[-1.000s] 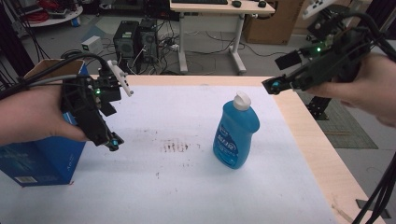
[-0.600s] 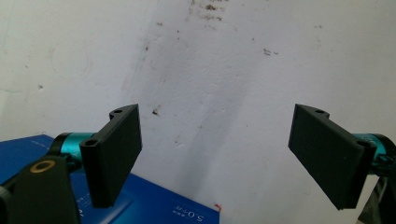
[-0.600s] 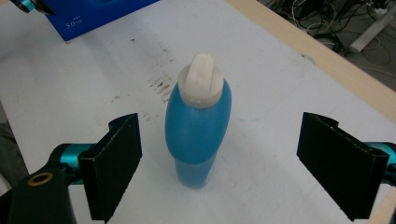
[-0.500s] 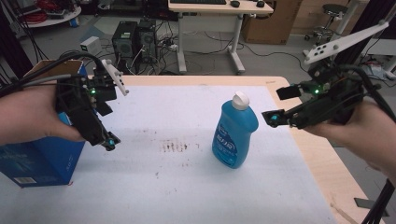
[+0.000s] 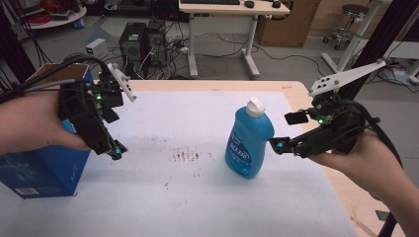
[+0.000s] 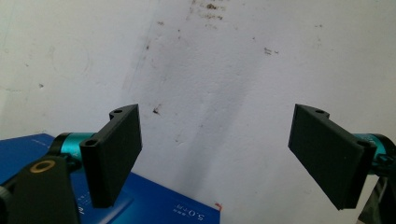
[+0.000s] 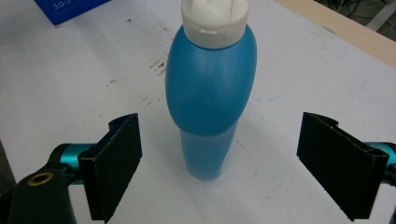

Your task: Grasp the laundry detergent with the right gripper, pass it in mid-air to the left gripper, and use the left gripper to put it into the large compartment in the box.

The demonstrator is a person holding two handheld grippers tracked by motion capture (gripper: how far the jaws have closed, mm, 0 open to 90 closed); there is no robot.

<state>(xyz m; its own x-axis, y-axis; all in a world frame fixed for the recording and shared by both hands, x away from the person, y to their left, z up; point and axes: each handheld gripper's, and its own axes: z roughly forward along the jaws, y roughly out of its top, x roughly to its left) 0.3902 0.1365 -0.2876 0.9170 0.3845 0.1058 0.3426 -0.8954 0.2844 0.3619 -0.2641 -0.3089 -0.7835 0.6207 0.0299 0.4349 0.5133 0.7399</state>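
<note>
The white table (image 5: 197, 197) carries a blue cardboard box (image 5: 44, 168) at its left edge and a blue bottle (image 5: 248, 143) standing upright right of centre. The left gripper (image 5: 117, 150) hovers beside the box, jaws spread wide, gripping nothing. The right gripper (image 5: 277, 144) sits just beside the bottle, jaws released and apart, the bottle (image 7: 210, 93) framed between them, untouched.

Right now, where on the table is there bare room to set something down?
The widest free patch lies between the blue box and the blue bottle, over the smudged middle and near edge. The far strip behind the bottle is bare too. It is tight at the bottle's right, where the right gripper stands open.
</note>
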